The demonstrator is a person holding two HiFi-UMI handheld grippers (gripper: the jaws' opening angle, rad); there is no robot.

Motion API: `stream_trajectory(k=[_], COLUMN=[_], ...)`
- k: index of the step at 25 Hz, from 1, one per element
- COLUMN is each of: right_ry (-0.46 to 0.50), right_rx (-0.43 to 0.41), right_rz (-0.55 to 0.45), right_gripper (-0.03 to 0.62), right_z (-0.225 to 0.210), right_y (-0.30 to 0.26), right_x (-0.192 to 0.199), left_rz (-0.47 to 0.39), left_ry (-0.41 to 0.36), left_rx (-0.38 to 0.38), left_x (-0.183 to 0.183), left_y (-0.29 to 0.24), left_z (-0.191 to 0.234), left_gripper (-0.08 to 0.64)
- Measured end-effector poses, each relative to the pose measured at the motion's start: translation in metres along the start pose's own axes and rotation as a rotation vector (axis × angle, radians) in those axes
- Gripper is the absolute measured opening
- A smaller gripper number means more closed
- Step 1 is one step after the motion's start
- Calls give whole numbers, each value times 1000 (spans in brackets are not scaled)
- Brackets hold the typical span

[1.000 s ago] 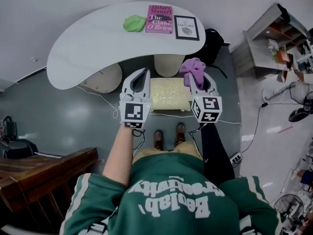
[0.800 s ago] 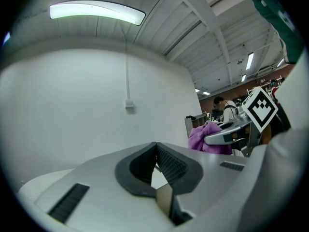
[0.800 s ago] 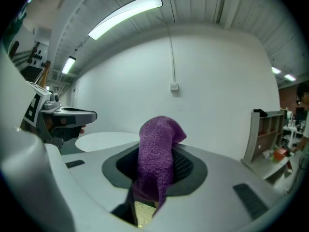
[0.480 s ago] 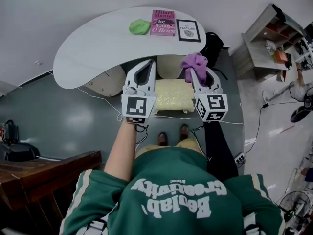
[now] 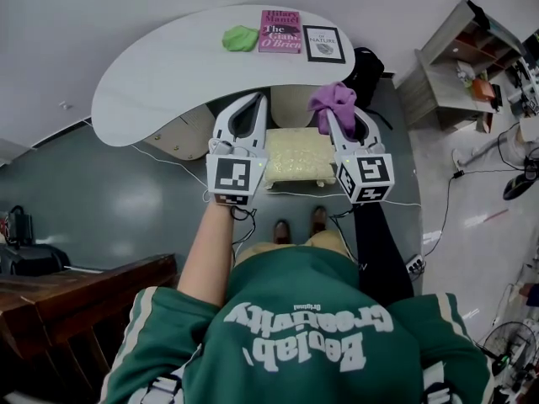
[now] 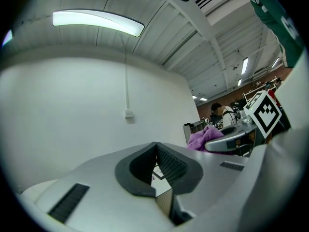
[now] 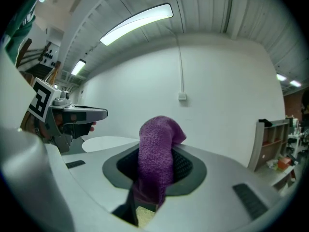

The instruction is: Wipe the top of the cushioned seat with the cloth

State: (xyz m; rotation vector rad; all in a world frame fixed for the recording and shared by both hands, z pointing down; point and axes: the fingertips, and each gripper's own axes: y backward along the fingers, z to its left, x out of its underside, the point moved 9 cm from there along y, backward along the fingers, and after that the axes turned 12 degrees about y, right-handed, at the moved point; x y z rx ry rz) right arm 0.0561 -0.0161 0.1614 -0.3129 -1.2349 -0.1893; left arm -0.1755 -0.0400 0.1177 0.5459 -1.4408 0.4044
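Observation:
The cushioned seat (image 5: 294, 156) is a pale yellow square stool below me, half tucked under the white table's edge. My right gripper (image 5: 338, 118) is shut on the purple cloth (image 5: 332, 102), held up in the air above the seat's right side. In the right gripper view the purple cloth (image 7: 157, 159) stands bunched up between the dark pads. My left gripper (image 5: 250, 112) hovers over the seat's left side, jaws shut with nothing between them, and its left gripper (image 6: 156, 151) tips meet in its own view.
A curved white table (image 5: 168, 70) carries a green cloth (image 5: 240, 38), a pink book (image 5: 280, 31) and a framed card (image 5: 323, 45). Round stools (image 5: 181, 133) sit beneath it. A cable (image 5: 173, 165) runs across the grey floor. Shelving (image 5: 450, 70) stands at right, a wooden bench (image 5: 76, 297) at lower left.
Both grippers have risen slightly toward the table edge over the seat. The cloth stays clamped in the right gripper; the left stays shut and empty.

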Motion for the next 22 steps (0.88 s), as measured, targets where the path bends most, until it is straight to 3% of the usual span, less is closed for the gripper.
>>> stream_trajectory(k=[22], right_ry=[-9], right_rx=[17], right_rz=[-6], right_gripper=[124], right_z=[-5], right_y=[7], right_x=[0], left_rz=[-6], left_ry=[0], left_rx=[-3], left_x=[0], left_y=[-2], left_z=[-8], left_gripper=[15])
